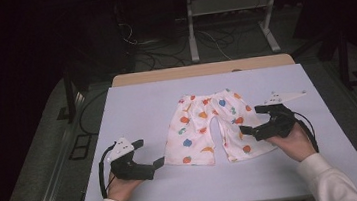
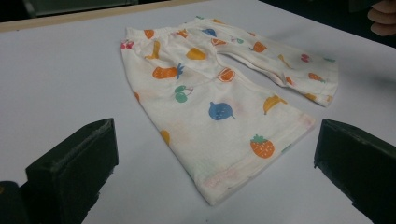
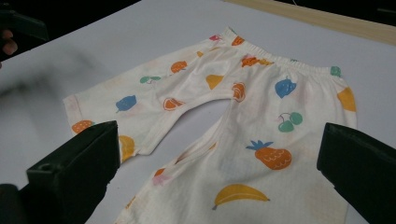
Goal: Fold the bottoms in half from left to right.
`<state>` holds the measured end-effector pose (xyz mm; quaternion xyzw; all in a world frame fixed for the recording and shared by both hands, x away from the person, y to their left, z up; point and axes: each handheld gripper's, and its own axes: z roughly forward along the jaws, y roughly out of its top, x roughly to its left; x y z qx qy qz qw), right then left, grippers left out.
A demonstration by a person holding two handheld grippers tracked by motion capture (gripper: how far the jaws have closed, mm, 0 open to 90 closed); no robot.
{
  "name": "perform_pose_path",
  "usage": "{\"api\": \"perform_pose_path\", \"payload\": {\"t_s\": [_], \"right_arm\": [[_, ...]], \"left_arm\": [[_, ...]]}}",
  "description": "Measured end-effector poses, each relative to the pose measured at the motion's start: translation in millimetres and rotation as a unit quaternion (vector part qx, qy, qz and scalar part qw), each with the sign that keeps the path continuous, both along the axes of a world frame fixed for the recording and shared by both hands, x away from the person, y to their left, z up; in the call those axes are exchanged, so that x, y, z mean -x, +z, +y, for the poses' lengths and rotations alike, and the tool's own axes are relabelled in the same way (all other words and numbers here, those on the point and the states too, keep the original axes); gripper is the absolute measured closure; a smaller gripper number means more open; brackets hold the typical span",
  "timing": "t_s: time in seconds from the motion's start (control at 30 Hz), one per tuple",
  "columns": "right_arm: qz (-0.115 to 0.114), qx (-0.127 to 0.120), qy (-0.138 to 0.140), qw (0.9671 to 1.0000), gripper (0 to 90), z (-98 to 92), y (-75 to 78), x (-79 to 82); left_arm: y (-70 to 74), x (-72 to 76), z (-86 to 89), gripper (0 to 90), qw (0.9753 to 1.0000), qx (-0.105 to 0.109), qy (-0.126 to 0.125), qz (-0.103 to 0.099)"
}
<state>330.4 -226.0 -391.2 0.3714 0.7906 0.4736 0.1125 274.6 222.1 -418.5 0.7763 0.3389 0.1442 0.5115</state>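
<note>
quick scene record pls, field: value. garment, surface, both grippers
garment: shorts, white with fruit print, lying flat, waistband at the far side, legs toward the person
surface: table, pale top
left gripper: open, by the hem of the left leg, holding nothing
right gripper: open, over the edge of the right leg, holding nothing
contact: cannot tell whether either gripper touches the cloth

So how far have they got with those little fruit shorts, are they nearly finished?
Barely begun, it seems. The shorts lie spread flat on the white table, both legs unfolded. The left gripper is open beside the left leg's hem, and the right gripper is open over the right leg, neither holding cloth. Any grasping or folding remains.
</note>
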Motion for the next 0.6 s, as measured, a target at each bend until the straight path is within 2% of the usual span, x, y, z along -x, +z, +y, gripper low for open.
{"api": "perform_pose_path", "payload": {"t_s": [0.6], "right_arm": [[0.001,0.007,0.003,1.0,0.0,15.2,1.9,-21.1]], "left_arm": [[-0.3,-0.5,-0.1,0.0,1.0,0.002,0.0,0.001]]}}
